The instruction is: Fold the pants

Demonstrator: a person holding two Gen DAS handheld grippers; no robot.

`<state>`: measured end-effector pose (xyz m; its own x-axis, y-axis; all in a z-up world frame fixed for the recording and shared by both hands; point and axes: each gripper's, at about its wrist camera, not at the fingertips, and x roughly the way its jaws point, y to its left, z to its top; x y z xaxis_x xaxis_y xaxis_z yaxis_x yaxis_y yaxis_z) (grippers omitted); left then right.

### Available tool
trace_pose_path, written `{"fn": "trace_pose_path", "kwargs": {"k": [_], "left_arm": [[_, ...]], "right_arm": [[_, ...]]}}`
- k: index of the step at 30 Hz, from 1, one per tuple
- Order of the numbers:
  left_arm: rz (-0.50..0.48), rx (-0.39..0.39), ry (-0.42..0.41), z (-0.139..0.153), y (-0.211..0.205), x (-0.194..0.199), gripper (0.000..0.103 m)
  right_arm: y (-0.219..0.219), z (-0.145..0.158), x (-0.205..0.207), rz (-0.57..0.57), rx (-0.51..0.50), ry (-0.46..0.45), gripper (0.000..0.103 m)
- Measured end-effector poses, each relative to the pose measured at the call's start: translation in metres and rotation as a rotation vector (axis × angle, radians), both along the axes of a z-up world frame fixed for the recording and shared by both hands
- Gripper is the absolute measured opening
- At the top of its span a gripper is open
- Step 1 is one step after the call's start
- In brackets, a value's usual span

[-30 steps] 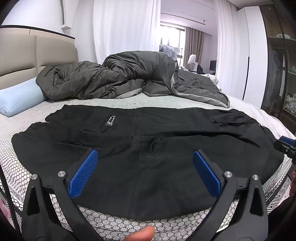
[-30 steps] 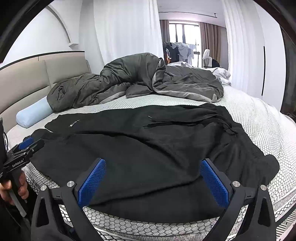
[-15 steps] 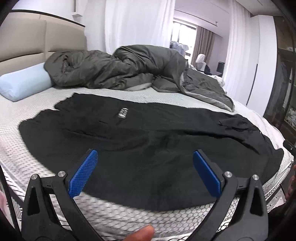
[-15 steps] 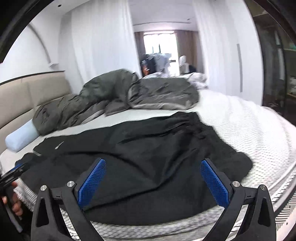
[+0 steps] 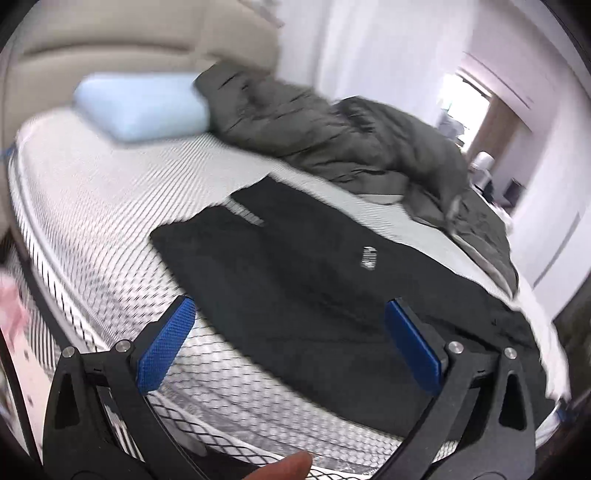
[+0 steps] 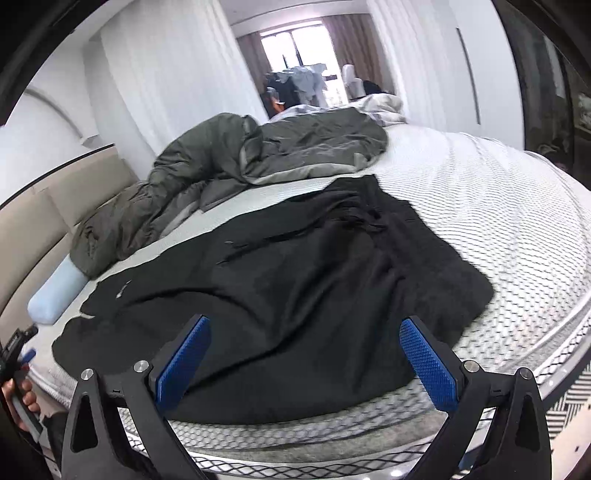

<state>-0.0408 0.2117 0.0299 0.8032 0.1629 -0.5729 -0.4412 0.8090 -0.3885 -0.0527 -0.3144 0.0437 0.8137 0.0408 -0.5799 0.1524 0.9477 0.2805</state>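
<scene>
Black pants (image 5: 314, 273) lie spread flat across the near part of the bed, with a small white label (image 5: 368, 256) on them. In the right wrist view the pants (image 6: 295, 280) show a rumpled waist end at the far right. My left gripper (image 5: 290, 341) is open and empty, above the bed edge by the pants' left end. My right gripper (image 6: 304, 360) is open and empty, over the pants' near edge. The left gripper also shows at the left edge of the right wrist view (image 6: 16, 350), held in a hand.
A dark grey duvet (image 6: 236, 162) is bunched at the back of the white patterned mattress (image 6: 498, 221). A light blue pillow (image 5: 140, 107) lies by the beige headboard (image 5: 110, 33). White curtains and a window stand beyond the bed.
Both grippers have swung outward: the left view has turned toward the pillow end, the right view toward the waist end. Both stay open. The pants have not moved.
</scene>
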Motion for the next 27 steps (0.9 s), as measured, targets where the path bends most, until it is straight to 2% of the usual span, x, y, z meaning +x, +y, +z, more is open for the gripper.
{"fn": "trace_pose_path", "kwargs": {"k": [3,6,8,12,14,16,18,21,23,27], "left_arm": [[0.04,-0.107,0.016,-0.02,0.033,-0.001,0.099],[0.032,-0.196,0.03,-0.039,0.058,0.005,0.086],[0.003,-0.253,0.046,-0.051,0.071,0.013,0.083],[-0.034,-0.34,0.075,-0.074,0.086,0.035,0.065],[-0.022,-0.312,0.059,-0.078,0.091,0.041,0.048],[0.022,-0.289,0.063,-0.082,0.098,0.045,0.013],[0.05,-0.289,0.053,-0.087,0.108,0.05,0.003],[0.09,-0.265,0.013,-0.084,0.118,0.045,0.0],[0.1,-0.236,-0.019,-0.075,0.119,0.04,0.0],[0.097,-0.221,-0.019,-0.064,0.117,0.046,0.0]], "right_arm": [[-0.018,-0.008,0.002,-0.032,0.081,0.033,0.103],[-0.028,-0.017,0.006,-0.054,0.124,0.067,0.103],[-0.03,-0.022,0.008,-0.06,0.125,0.086,0.103],[-0.035,-0.026,0.01,-0.074,0.153,0.097,0.102],[-0.04,-0.029,0.009,-0.086,0.179,0.097,0.102],[-0.048,-0.031,0.004,-0.115,0.21,0.103,0.1],[-0.057,-0.034,0.0,-0.138,0.239,0.104,0.099],[-0.07,-0.039,0.0,-0.154,0.289,0.125,0.092],[-0.079,-0.046,0.006,-0.146,0.33,0.15,0.078],[-0.093,-0.057,0.031,-0.127,0.392,0.192,0.064]]}}
